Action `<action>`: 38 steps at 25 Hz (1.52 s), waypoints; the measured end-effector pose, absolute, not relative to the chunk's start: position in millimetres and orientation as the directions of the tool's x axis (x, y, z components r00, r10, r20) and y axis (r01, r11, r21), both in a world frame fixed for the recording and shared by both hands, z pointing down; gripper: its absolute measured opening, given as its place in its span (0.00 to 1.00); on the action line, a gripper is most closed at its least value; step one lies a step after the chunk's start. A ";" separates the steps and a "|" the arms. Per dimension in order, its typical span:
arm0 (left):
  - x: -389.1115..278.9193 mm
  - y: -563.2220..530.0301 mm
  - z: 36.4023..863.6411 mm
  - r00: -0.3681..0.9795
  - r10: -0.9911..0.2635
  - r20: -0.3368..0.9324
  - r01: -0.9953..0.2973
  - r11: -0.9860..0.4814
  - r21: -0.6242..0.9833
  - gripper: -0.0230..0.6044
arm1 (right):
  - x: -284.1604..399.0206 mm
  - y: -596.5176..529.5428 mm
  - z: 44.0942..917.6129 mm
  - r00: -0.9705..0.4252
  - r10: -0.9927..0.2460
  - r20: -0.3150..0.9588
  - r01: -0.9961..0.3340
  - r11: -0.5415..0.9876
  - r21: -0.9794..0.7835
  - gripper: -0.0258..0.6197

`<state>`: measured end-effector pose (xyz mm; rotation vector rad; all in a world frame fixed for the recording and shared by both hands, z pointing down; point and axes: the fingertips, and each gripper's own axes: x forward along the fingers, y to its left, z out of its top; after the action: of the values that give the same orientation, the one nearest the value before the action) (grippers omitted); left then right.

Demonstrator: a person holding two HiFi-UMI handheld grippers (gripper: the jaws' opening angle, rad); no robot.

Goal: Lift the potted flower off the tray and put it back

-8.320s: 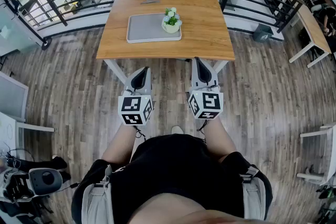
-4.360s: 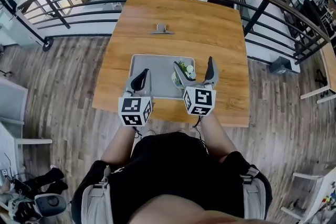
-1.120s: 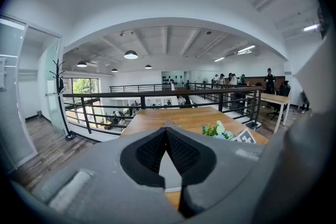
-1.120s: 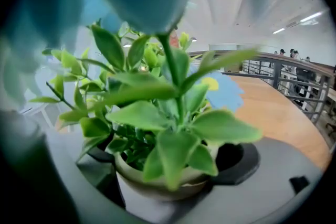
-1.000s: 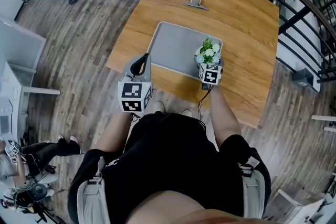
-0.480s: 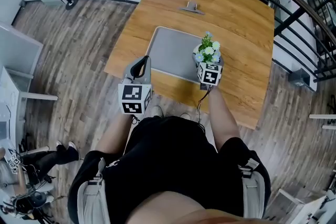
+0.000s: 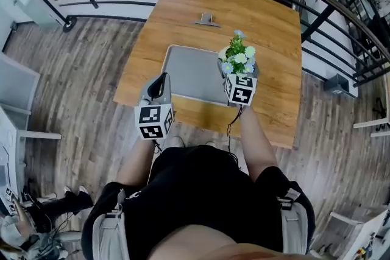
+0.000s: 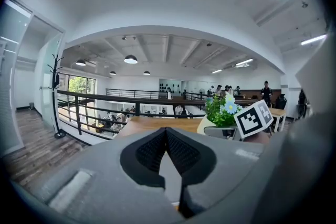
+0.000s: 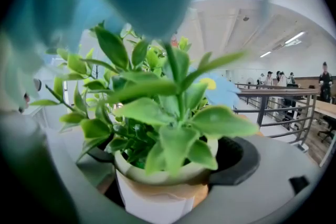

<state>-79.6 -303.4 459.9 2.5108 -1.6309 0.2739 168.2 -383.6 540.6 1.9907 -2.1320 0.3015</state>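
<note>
**Supervisor:** Report the surfaces.

**Operator:** I see the wooden table [image 7: 183, 9]. The grey tray [image 7: 189, 70] lies toward its near edge.

**Supervisor:** Grippers?

**Operator:** My left gripper [image 7: 159, 80] is at the table's near edge, beside the tray's near-left corner, with its jaws together on nothing. My right gripper [image 7: 239, 74] is clamped on the potted flower [image 7: 239, 56], over the tray's right edge. I cannot confirm whether the pot touches the tray.
</note>
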 end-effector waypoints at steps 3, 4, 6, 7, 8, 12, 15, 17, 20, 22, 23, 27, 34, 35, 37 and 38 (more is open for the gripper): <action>-72.9 -308.0 454.0 0.424 -0.881 0.208 -0.903 -0.429 0.024 0.06 | 173.7 -377.9 506.5 -0.038 -0.970 0.239 -0.999 0.040 0.002 0.84; -70.5 -309.3 451.7 0.434 -0.878 0.202 -0.899 -0.438 0.027 0.06 | 175.8 -375.7 494.8 -0.028 -0.975 0.222 -1.000 0.030 0.004 0.84; -65.9 -310.9 448.1 0.451 -0.872 0.191 -0.890 -0.454 0.034 0.06 | 179.9 -370.0 471.6 -0.012 -0.982 0.188 -1.000 0.012 -0.001 0.84; -63.4 -311.5 447.3 0.460 -0.868 0.187 -0.886 -0.462 0.038 0.06 | 181.9 -366.1 460.3 -0.004 -0.985 0.170 -1.000 0.003 -0.004 0.84; -60.9 -312.0 447.4 0.470 -0.863 0.185 -0.881 -0.471 0.041 0.06 | 183.7 -361.5 449.1 0.005 -0.988 0.152 -1.000 -0.006 -0.005 0.84; -50.2 -314.2 449.7 0.509 -0.840 0.188 -0.859 -0.510 0.050 0.06 | 189.6 -337.7 406.4 0.037 -0.996 0.083 -0.999 -0.037 -0.002 0.84; -41.1 -314.0 446.6 0.540 -0.822 0.183 -0.840 -0.540 0.055 0.06 | 195.9 -318.7 380.9 0.060 -0.997 0.050 -0.998 -0.061 -0.014 0.84; -34.0 -313.2 444.5 0.563 -0.806 0.182 -0.824 -0.563 0.053 0.06 | 200.7 -306.4 368.8 0.084 -0.996 0.034 -0.996 -0.085 -0.024 0.84; -24.0 -312.0 442.1 0.593 -0.784 0.183 -0.802 -0.595 0.047 0.06 | 207.0 -287.3 357.1 0.118 -0.993 0.023 -0.992 -0.119 -0.046 0.84; -18.0 -311.9 440.8 0.608 -0.773 0.184 -0.790 -0.611 0.043 0.06 | 209.5 -275.4 353.3 0.130 -0.991 0.016 -0.990 -0.131 -0.053 0.84; -15.4 -312.1 440.6 0.613 -0.768 0.183 -0.786 -0.617 0.042 0.06 | 210.0 -270.6 353.0 0.130 -0.991 0.015 -0.990 -0.131 -0.054 0.84; -7.2 -310.9 443.1 0.628 -0.756 0.184 -0.774 -0.632 0.041 0.06 | 211.7 -258.1 357.7 0.136 -0.991 0.018 -0.989 -0.137 -0.058 0.84; 4.8 -303.1 438.0 0.650 -0.739 0.177 -0.754 -0.657 0.026 0.06 | 219.5 -252.2 367.5 0.147 -0.988 0.039 -0.985 -0.150 -0.089 0.84; 4.7 -302.6 437.5 0.650 -0.740 0.175 -0.754 -0.656 0.026 0.06 | 219.9 -252.1 368.5 0.147 -0.988 0.041 -0.984 -0.150 -0.093 0.84; 3.1 -302.6 435.9 0.646 -0.743 0.174 -0.757 -0.653 0.026 0.06 | 218.7 -252.7 367.0 0.144 -0.989 0.041 -0.985 -0.148 -0.093 0.84; 1.6 -303.0 435.2 0.643 -0.745 0.175 -0.760 -0.649 0.027 0.06 | 217.2 -253.3 364.7 0.142 -0.989 0.038 -0.986 -0.145 -0.088 0.84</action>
<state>1.6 -303.0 435.2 2.7581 -1.2670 0.2263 217.2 -253.3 364.7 2.4044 -2.0809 0.1374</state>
